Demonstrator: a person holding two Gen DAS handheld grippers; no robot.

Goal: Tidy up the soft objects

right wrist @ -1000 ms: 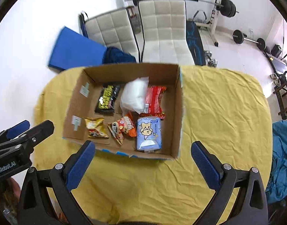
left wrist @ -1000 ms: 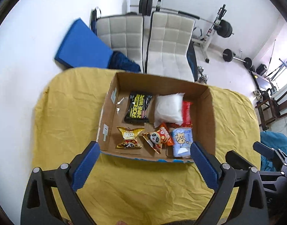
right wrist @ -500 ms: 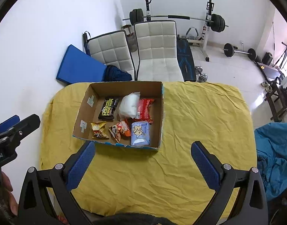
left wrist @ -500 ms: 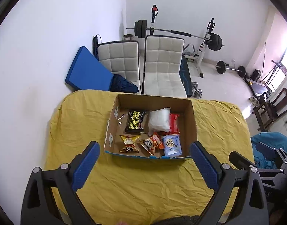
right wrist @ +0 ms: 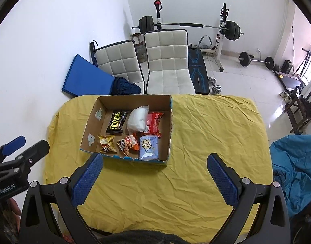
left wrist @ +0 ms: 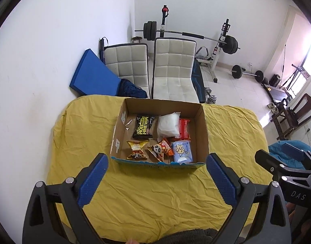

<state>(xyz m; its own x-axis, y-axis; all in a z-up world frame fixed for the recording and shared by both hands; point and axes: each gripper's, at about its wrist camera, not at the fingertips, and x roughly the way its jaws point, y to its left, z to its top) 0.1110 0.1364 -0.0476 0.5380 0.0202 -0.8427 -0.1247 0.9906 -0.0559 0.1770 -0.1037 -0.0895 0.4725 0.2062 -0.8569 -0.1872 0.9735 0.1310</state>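
Observation:
An open cardboard box [left wrist: 204,130] [right wrist: 170,126] sits on a table under a yellow cloth [left wrist: 151,199] [right wrist: 206,142]. Inside lie a black wipes pack [left wrist: 143,127], a white soft bag [left wrist: 168,126], a red packet [left wrist: 185,129], a light blue tissue pack [left wrist: 182,150], a gold snack bag [left wrist: 136,149] and an orange panda snack bag [left wrist: 160,149]. My left gripper [left wrist: 156,174] is open and empty, high above the table, near the box's front edge. My right gripper [right wrist: 153,174] is open and empty, high above the cloth to the box's right.
Two white padded chairs [left wrist: 171,71] stand behind the table. A blue mat [left wrist: 92,77] leans on the left wall. A barbell rack [left wrist: 196,36] and weights fill the back. A blue cloth heap [right wrist: 295,162] lies to the right of the table.
Both grippers have pulled up and back from the box, so the box looks smaller and the whole table shows. Both stay open. The box contents have not moved.

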